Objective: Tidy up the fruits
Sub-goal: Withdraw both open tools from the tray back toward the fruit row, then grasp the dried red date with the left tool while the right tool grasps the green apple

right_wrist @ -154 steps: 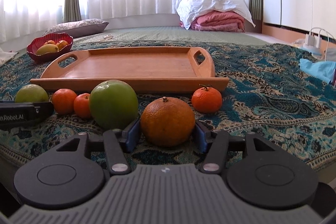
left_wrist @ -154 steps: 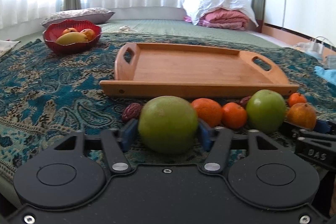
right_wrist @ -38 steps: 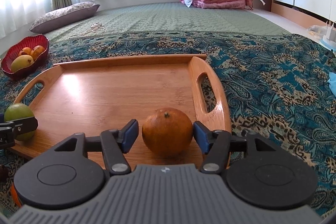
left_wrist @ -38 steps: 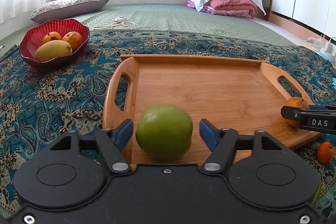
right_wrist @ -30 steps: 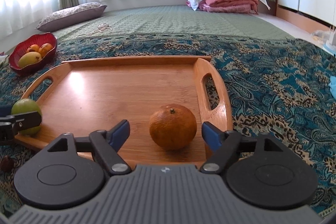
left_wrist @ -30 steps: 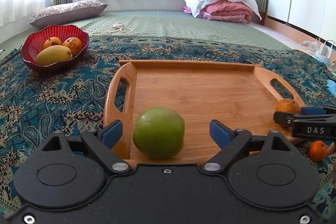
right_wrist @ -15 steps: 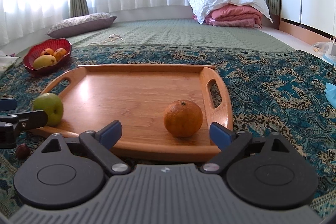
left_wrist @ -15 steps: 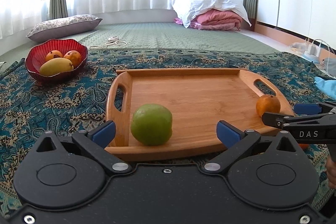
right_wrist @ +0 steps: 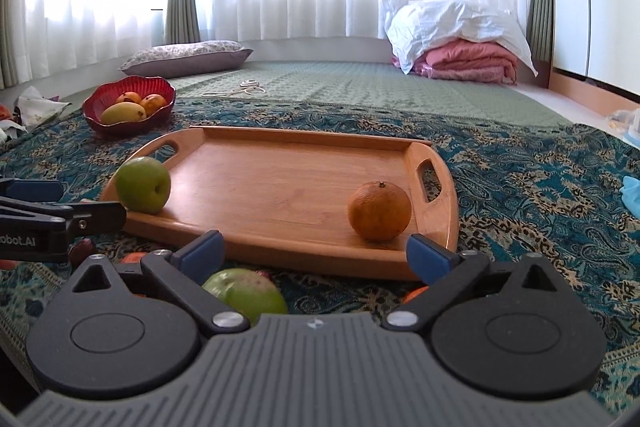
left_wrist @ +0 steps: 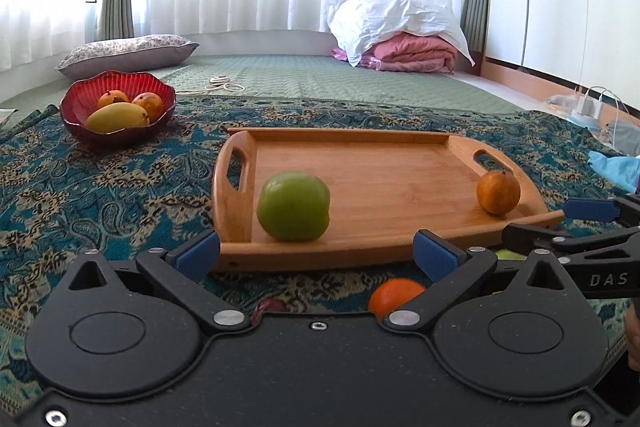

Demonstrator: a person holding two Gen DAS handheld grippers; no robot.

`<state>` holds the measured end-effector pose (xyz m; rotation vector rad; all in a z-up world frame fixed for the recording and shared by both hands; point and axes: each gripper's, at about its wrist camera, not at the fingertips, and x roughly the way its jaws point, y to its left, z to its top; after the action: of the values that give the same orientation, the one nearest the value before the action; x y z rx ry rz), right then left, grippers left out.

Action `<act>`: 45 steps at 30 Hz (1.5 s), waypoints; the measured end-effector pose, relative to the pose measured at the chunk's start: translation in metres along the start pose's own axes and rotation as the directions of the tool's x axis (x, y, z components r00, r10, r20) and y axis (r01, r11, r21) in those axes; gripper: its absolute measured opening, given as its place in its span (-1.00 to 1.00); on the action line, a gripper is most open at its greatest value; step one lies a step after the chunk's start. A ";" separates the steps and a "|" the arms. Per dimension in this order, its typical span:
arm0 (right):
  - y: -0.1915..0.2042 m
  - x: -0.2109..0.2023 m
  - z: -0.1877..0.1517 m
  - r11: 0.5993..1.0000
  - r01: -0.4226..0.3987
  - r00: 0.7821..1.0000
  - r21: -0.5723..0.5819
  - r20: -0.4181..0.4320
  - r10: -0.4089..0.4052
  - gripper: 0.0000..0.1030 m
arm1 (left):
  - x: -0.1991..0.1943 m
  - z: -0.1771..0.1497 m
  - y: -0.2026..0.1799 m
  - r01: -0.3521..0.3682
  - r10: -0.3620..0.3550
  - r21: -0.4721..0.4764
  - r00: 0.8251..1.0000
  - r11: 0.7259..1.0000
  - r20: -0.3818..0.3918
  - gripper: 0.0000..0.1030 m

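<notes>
A wooden tray (left_wrist: 360,163) (right_wrist: 280,163) lies on the patterned blue cloth. A green apple (left_wrist: 293,205) (right_wrist: 143,184) rests at its near left corner and an orange (left_wrist: 498,192) (right_wrist: 379,211) at its near right corner. My left gripper (left_wrist: 316,255) is open and empty, just in front of the tray's near edge. My right gripper (right_wrist: 316,254) is open and empty, also short of the tray. Loose fruit lies on the cloth below the grippers: a small orange (left_wrist: 394,297), a second green apple (right_wrist: 244,294) and a dark date (left_wrist: 269,305).
A red bowl (left_wrist: 120,135) (right_wrist: 124,125) holding a mango and other fruit stands at the far left. A pillow (left_wrist: 124,53) and folded bedding (left_wrist: 400,43) lie beyond on the green mat. A light blue cloth (left_wrist: 614,167) lies at the right.
Both grippers opened, released the green apple and the orange onto the tray, then drew back and rose. The fruit stays put on the tray.
</notes>
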<state>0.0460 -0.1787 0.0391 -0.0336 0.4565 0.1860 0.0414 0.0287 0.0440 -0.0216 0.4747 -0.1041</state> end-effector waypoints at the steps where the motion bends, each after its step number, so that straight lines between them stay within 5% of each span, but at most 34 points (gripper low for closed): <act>1: 0.001 -0.002 -0.001 1.000 -0.001 1.000 0.003 0.004 0.001 0.99 | -0.001 -0.003 0.001 -0.005 0.005 0.002 1.000 1.000 0.000 1.00; 30: 0.032 -0.012 -0.047 0.996 -0.036 0.999 -0.086 -0.019 0.034 0.86 | -0.001 -0.042 0.013 -0.034 0.033 -0.018 0.997 0.999 -0.064 0.95; 34: 0.032 -0.011 -0.049 0.996 -0.044 0.999 -0.073 -0.029 0.042 0.72 | 0.000 -0.043 0.013 -0.054 0.053 -0.003 0.996 0.999 -0.066 0.85; 45: 0.035 -0.006 -0.050 0.997 -0.042 0.998 -0.060 -0.047 0.040 0.37 | 0.002 -0.043 0.013 -0.038 0.040 0.027 0.996 0.999 -0.076 0.16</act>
<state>0.0129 -0.1491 -0.0030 -0.0883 0.4970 0.2398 0.0248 0.0415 0.0040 0.0165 0.5505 -0.0729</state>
